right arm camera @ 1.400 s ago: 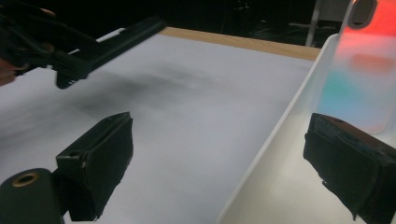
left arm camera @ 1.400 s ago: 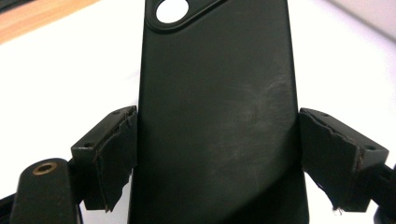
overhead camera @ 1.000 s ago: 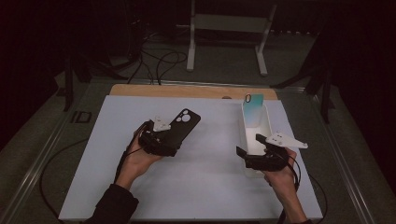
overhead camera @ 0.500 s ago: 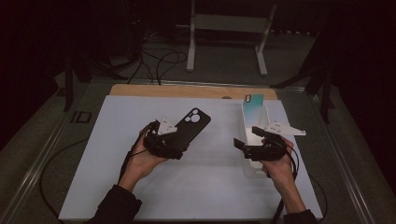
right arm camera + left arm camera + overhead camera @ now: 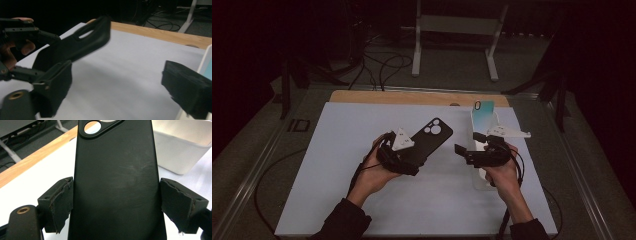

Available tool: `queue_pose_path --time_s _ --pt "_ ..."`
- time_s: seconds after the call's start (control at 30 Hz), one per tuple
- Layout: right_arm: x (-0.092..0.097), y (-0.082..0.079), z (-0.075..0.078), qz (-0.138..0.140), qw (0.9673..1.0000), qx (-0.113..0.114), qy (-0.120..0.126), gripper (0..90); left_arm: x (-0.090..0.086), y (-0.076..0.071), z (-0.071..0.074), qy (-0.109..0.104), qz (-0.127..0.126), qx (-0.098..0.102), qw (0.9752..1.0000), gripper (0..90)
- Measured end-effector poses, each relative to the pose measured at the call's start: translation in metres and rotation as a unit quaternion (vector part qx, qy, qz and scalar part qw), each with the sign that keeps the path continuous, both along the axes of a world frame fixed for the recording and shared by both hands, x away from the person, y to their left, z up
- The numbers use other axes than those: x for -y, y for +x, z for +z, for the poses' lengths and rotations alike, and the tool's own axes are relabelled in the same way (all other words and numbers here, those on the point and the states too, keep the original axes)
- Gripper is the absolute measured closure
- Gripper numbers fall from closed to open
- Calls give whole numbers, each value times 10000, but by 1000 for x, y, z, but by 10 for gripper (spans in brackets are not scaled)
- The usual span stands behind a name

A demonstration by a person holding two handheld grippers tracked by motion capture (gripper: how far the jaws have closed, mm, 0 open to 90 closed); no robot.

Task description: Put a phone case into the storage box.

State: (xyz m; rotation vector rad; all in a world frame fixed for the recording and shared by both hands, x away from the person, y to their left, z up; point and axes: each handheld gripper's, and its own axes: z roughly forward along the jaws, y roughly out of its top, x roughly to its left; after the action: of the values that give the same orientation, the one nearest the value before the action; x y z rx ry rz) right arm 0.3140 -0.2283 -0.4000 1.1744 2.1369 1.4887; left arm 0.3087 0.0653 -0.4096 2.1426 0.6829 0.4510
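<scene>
The left gripper [image 5: 414, 156] has moved right since a moment ago, and the black case [image 5: 428, 141] it holds is now closer to the middle of the white board [image 5: 337, 165]. The case sits up off the board, tilted, with its camera holes at the far end. The right gripper [image 5: 468, 151] has moved left and a bit away from the white tray [image 5: 486, 150], and now it points left at the case. The two grippers are nearer to each other than before.

The left gripper view shows what the high view cannot: the two jaws press on both long sides of the case [image 5: 117, 185], so it is held tight. It also shows faint scuff marks on the case and the tray [image 5: 182, 147] far off on the right.

The right gripper view shows its own jaws spread wide with nothing between them. Past them is the case [image 5: 72, 47] seen from its side, a bit blurry.

The high view shows a teal phone [image 5: 483, 114] at the far end of the tray
</scene>
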Motion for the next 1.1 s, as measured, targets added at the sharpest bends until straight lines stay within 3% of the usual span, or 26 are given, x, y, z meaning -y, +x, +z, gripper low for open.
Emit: queue_pose_path --time_s 0.33,0.5,0.67,0.8,1.1 --pt "-18 5 5 116 9998 -171 20 164 19 -4 -1 -151 -222 28 9996 154" --pt "-23 8 5 145 9991 -347 200 227 24 -5 1 -232 -297 59 9993 153" --pt "-25 11 7 115 9981 -528 308 352 26 -6 2 -337 -312 67 9989 152" --pt "-27 11 5 268 9966 -635 447 431 29 -7 2 -322 -314 71 9990 151" --pt "-35 9 6 746 9908 -732 855 754 35 -7 -2 -283 -359 -2 9990 151"
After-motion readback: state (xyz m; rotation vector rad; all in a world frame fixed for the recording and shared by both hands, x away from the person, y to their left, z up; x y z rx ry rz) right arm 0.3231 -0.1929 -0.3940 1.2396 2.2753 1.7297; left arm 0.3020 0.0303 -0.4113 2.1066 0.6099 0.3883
